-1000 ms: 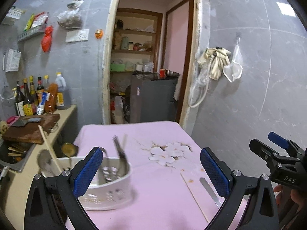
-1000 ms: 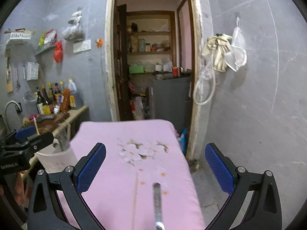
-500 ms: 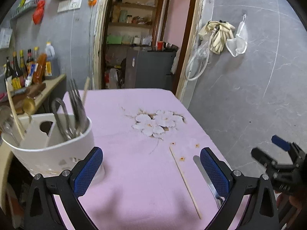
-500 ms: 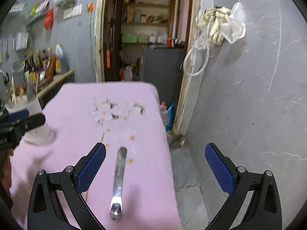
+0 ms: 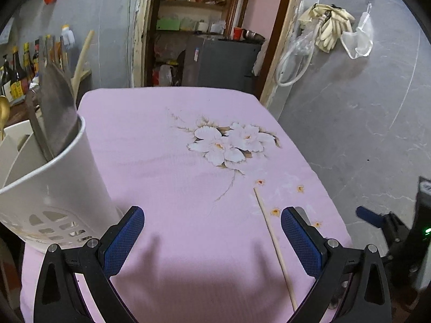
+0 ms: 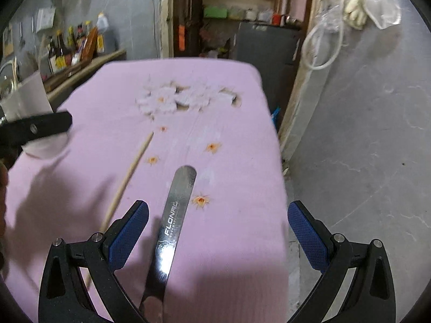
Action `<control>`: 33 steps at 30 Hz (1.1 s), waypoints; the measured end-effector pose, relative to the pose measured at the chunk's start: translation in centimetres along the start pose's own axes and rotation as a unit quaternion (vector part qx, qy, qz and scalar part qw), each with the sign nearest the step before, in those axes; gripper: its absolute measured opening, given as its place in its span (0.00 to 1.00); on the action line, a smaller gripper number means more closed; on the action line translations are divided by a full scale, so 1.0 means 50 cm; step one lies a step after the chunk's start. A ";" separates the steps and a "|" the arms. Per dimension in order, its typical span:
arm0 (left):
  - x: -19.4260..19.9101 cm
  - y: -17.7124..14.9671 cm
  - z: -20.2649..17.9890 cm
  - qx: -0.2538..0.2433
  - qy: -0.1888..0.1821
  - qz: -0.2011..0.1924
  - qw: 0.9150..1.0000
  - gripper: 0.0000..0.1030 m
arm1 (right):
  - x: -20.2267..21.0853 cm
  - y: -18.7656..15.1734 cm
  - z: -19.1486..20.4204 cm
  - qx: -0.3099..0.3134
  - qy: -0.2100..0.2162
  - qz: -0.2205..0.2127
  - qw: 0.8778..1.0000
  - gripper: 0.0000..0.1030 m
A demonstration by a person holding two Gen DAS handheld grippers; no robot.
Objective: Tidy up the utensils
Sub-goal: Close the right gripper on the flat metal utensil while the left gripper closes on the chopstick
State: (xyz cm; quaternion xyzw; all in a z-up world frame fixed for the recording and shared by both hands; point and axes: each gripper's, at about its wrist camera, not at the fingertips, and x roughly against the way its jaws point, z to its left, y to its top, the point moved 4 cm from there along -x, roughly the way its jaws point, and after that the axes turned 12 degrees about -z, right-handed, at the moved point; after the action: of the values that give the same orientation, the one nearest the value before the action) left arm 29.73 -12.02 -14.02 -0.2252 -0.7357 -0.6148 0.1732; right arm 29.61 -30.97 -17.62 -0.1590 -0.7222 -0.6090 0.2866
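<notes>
A white utensil holder [image 5: 51, 188] stands at the table's left edge with metal utensils [image 5: 54, 107] and a wooden stick in it. A single wooden chopstick [image 5: 272, 234] lies on the pink cloth, and a steel utensil handle [image 6: 172, 220] lies just right of it. My left gripper [image 5: 212, 231] hovers open low over the cloth, the chopstick near its right finger. My right gripper [image 6: 218, 231] is open above the steel handle, which runs between its fingers nearer the left one. The left gripper's finger [image 6: 37, 127] shows at the right wrist view's left edge.
The table [image 5: 150, 123] wears a pink cloth with a white flower print. A doorway with a grey cabinet [image 5: 223, 64] lies beyond the far edge. Bottles [image 6: 70, 45] stand on a counter at the left. The grey wall [image 5: 363, 107] and floor drop off right of the table.
Both grippers have come down and forward toward the cloth. The holder now looms large at the left; the steel handle has slid in between the right gripper's fingers.
</notes>
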 end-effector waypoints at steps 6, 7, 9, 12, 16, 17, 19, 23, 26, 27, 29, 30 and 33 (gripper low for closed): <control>-0.030 -0.009 -0.005 0.002 -0.002 0.017 1.000 0.99 | -0.024 -0.005 0.012 0.011 0.010 0.020 1.000 0.98; -0.034 -0.012 -0.007 0.003 -0.004 0.021 1.000 0.99 | -0.025 -0.005 0.012 0.012 0.010 0.021 1.000 0.98; -0.043 -0.015 -0.012 0.005 -0.010 0.027 1.000 0.98 | -0.024 -0.005 0.010 0.015 0.002 0.020 1.000 0.98; -0.055 -0.020 -0.024 0.006 -0.023 0.039 0.999 0.90 | -0.021 -0.005 -0.003 0.024 -0.011 0.017 1.000 0.98; -0.073 -0.028 -0.049 0.002 -0.049 0.061 0.997 0.77 | -0.017 -0.003 -0.017 0.018 -0.021 0.018 0.999 0.98; -0.077 -0.030 -0.058 0.001 -0.056 0.067 0.996 0.75 | -0.017 -0.003 -0.022 0.014 -0.021 0.019 0.999 0.98; -0.084 -0.034 -0.069 0.000 -0.067 0.074 0.995 0.66 | -0.015 -0.006 -0.033 0.003 -0.021 0.021 1.000 0.98; -0.104 -0.046 -0.089 0.009 -0.092 0.101 0.991 0.50 | -0.012 -0.013 -0.052 -0.019 -0.013 0.025 0.999 0.90; -0.118 -0.057 -0.100 0.011 -0.099 0.120 0.988 0.41 | -0.012 -0.017 -0.056 -0.023 -0.004 0.023 0.999 0.79; -0.122 -0.061 -0.104 0.009 -0.099 0.125 0.987 0.37 | -0.012 -0.018 -0.055 -0.024 -0.002 0.022 0.999 0.77; -0.127 -0.062 -0.111 0.002 -0.095 0.128 0.987 0.33 | -0.012 -0.018 -0.055 -0.026 0.009 0.021 0.999 0.65; -0.129 -0.062 -0.115 -0.001 -0.095 0.129 0.987 0.32 | -0.013 -0.017 -0.055 -0.026 0.011 0.020 0.999 0.62; -0.134 -0.061 -0.119 -0.004 -0.094 0.133 0.987 0.29 | -0.016 -0.011 -0.055 -0.022 0.012 0.017 1.000 0.54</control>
State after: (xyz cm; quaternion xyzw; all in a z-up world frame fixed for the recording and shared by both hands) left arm 33.57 -19.07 -19.02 -0.3786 -0.7100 -0.5649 0.1827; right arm 30.53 -33.64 -18.31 -0.1703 -0.7024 -0.6215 0.3023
